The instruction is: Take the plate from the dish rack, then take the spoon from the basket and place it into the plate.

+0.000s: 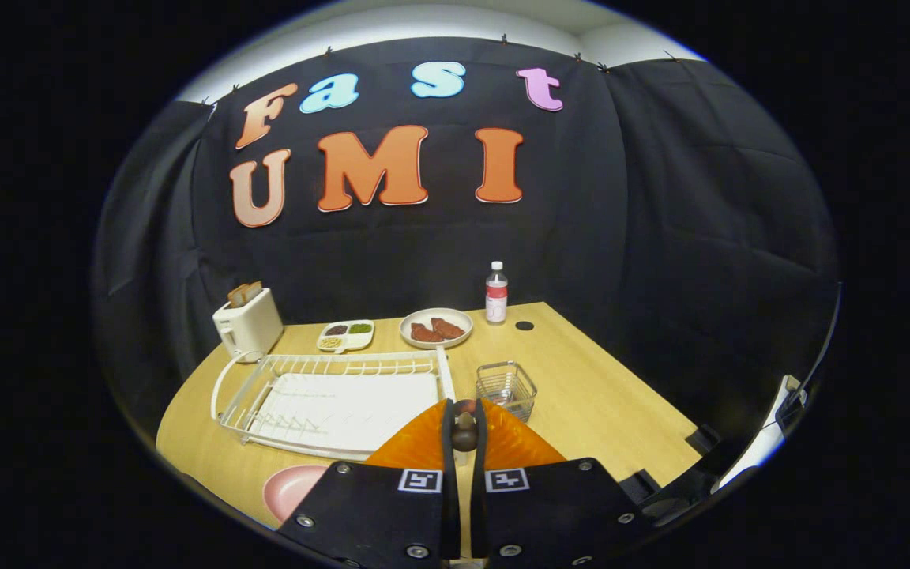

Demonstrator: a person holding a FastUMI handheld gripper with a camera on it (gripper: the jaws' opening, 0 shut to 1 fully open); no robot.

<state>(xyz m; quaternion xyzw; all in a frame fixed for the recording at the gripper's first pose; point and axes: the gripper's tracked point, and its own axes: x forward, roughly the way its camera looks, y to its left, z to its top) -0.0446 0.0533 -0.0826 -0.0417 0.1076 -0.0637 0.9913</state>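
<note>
My gripper [464, 412] is shut, with its fingers pressed on a small dark rounded piece that looks like the spoon's [464, 432] end; the rest of the spoon is hidden between the fingers. The gripper hangs above the table, just short of the wire basket [506, 389], which stands slightly right of the fingertips. A pink plate [291, 488] lies flat on the table to the left of the gripper's body, in front of the white dish rack [329, 399]. The rack's slots hold nothing that I can see.
Along the back of the wooden table [605, 395] stand a white toaster [247, 325] with bread, a compartment dish [346, 335], a plate with meat [436, 327], a water bottle [496, 292] and a small black cap [524, 325]. The table's right edge drops off near dark gear [771, 427].
</note>
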